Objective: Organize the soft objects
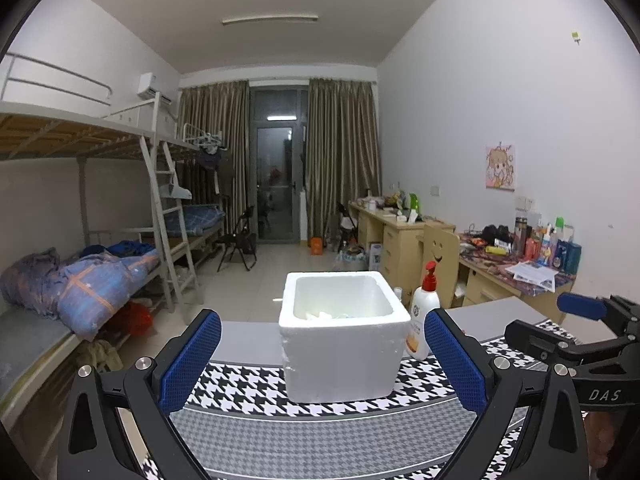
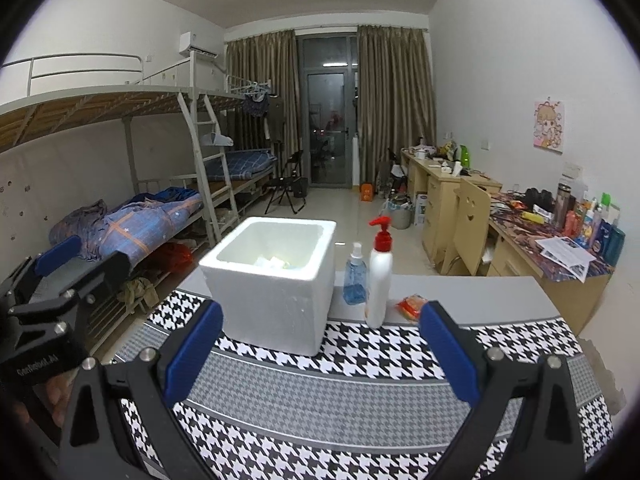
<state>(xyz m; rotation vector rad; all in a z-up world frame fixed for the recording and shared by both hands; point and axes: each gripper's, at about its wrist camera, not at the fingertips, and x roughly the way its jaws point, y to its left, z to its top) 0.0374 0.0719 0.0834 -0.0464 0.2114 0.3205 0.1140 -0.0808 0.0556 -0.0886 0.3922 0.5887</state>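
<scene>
Dorm room, houndstooth surface (image 2: 360,360) | foam box (image 2: 272,280) holds soft items | both tools spread, empty | step: between picks | next: reach orange packet (image 2: 412,306).

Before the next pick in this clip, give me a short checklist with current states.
1. Left gripper open and empty: ok.
2. Right gripper open and empty: ok.
3. Foam box upright with its top open: ok.
4. Box already holds some pale items; what they are: cannot tell.
5. Orange packet on the table, not yet in the box: not ok.
6. Pump bottle and blue spray bottle stand close to the packet, crowding the approach: not ok.
</scene>
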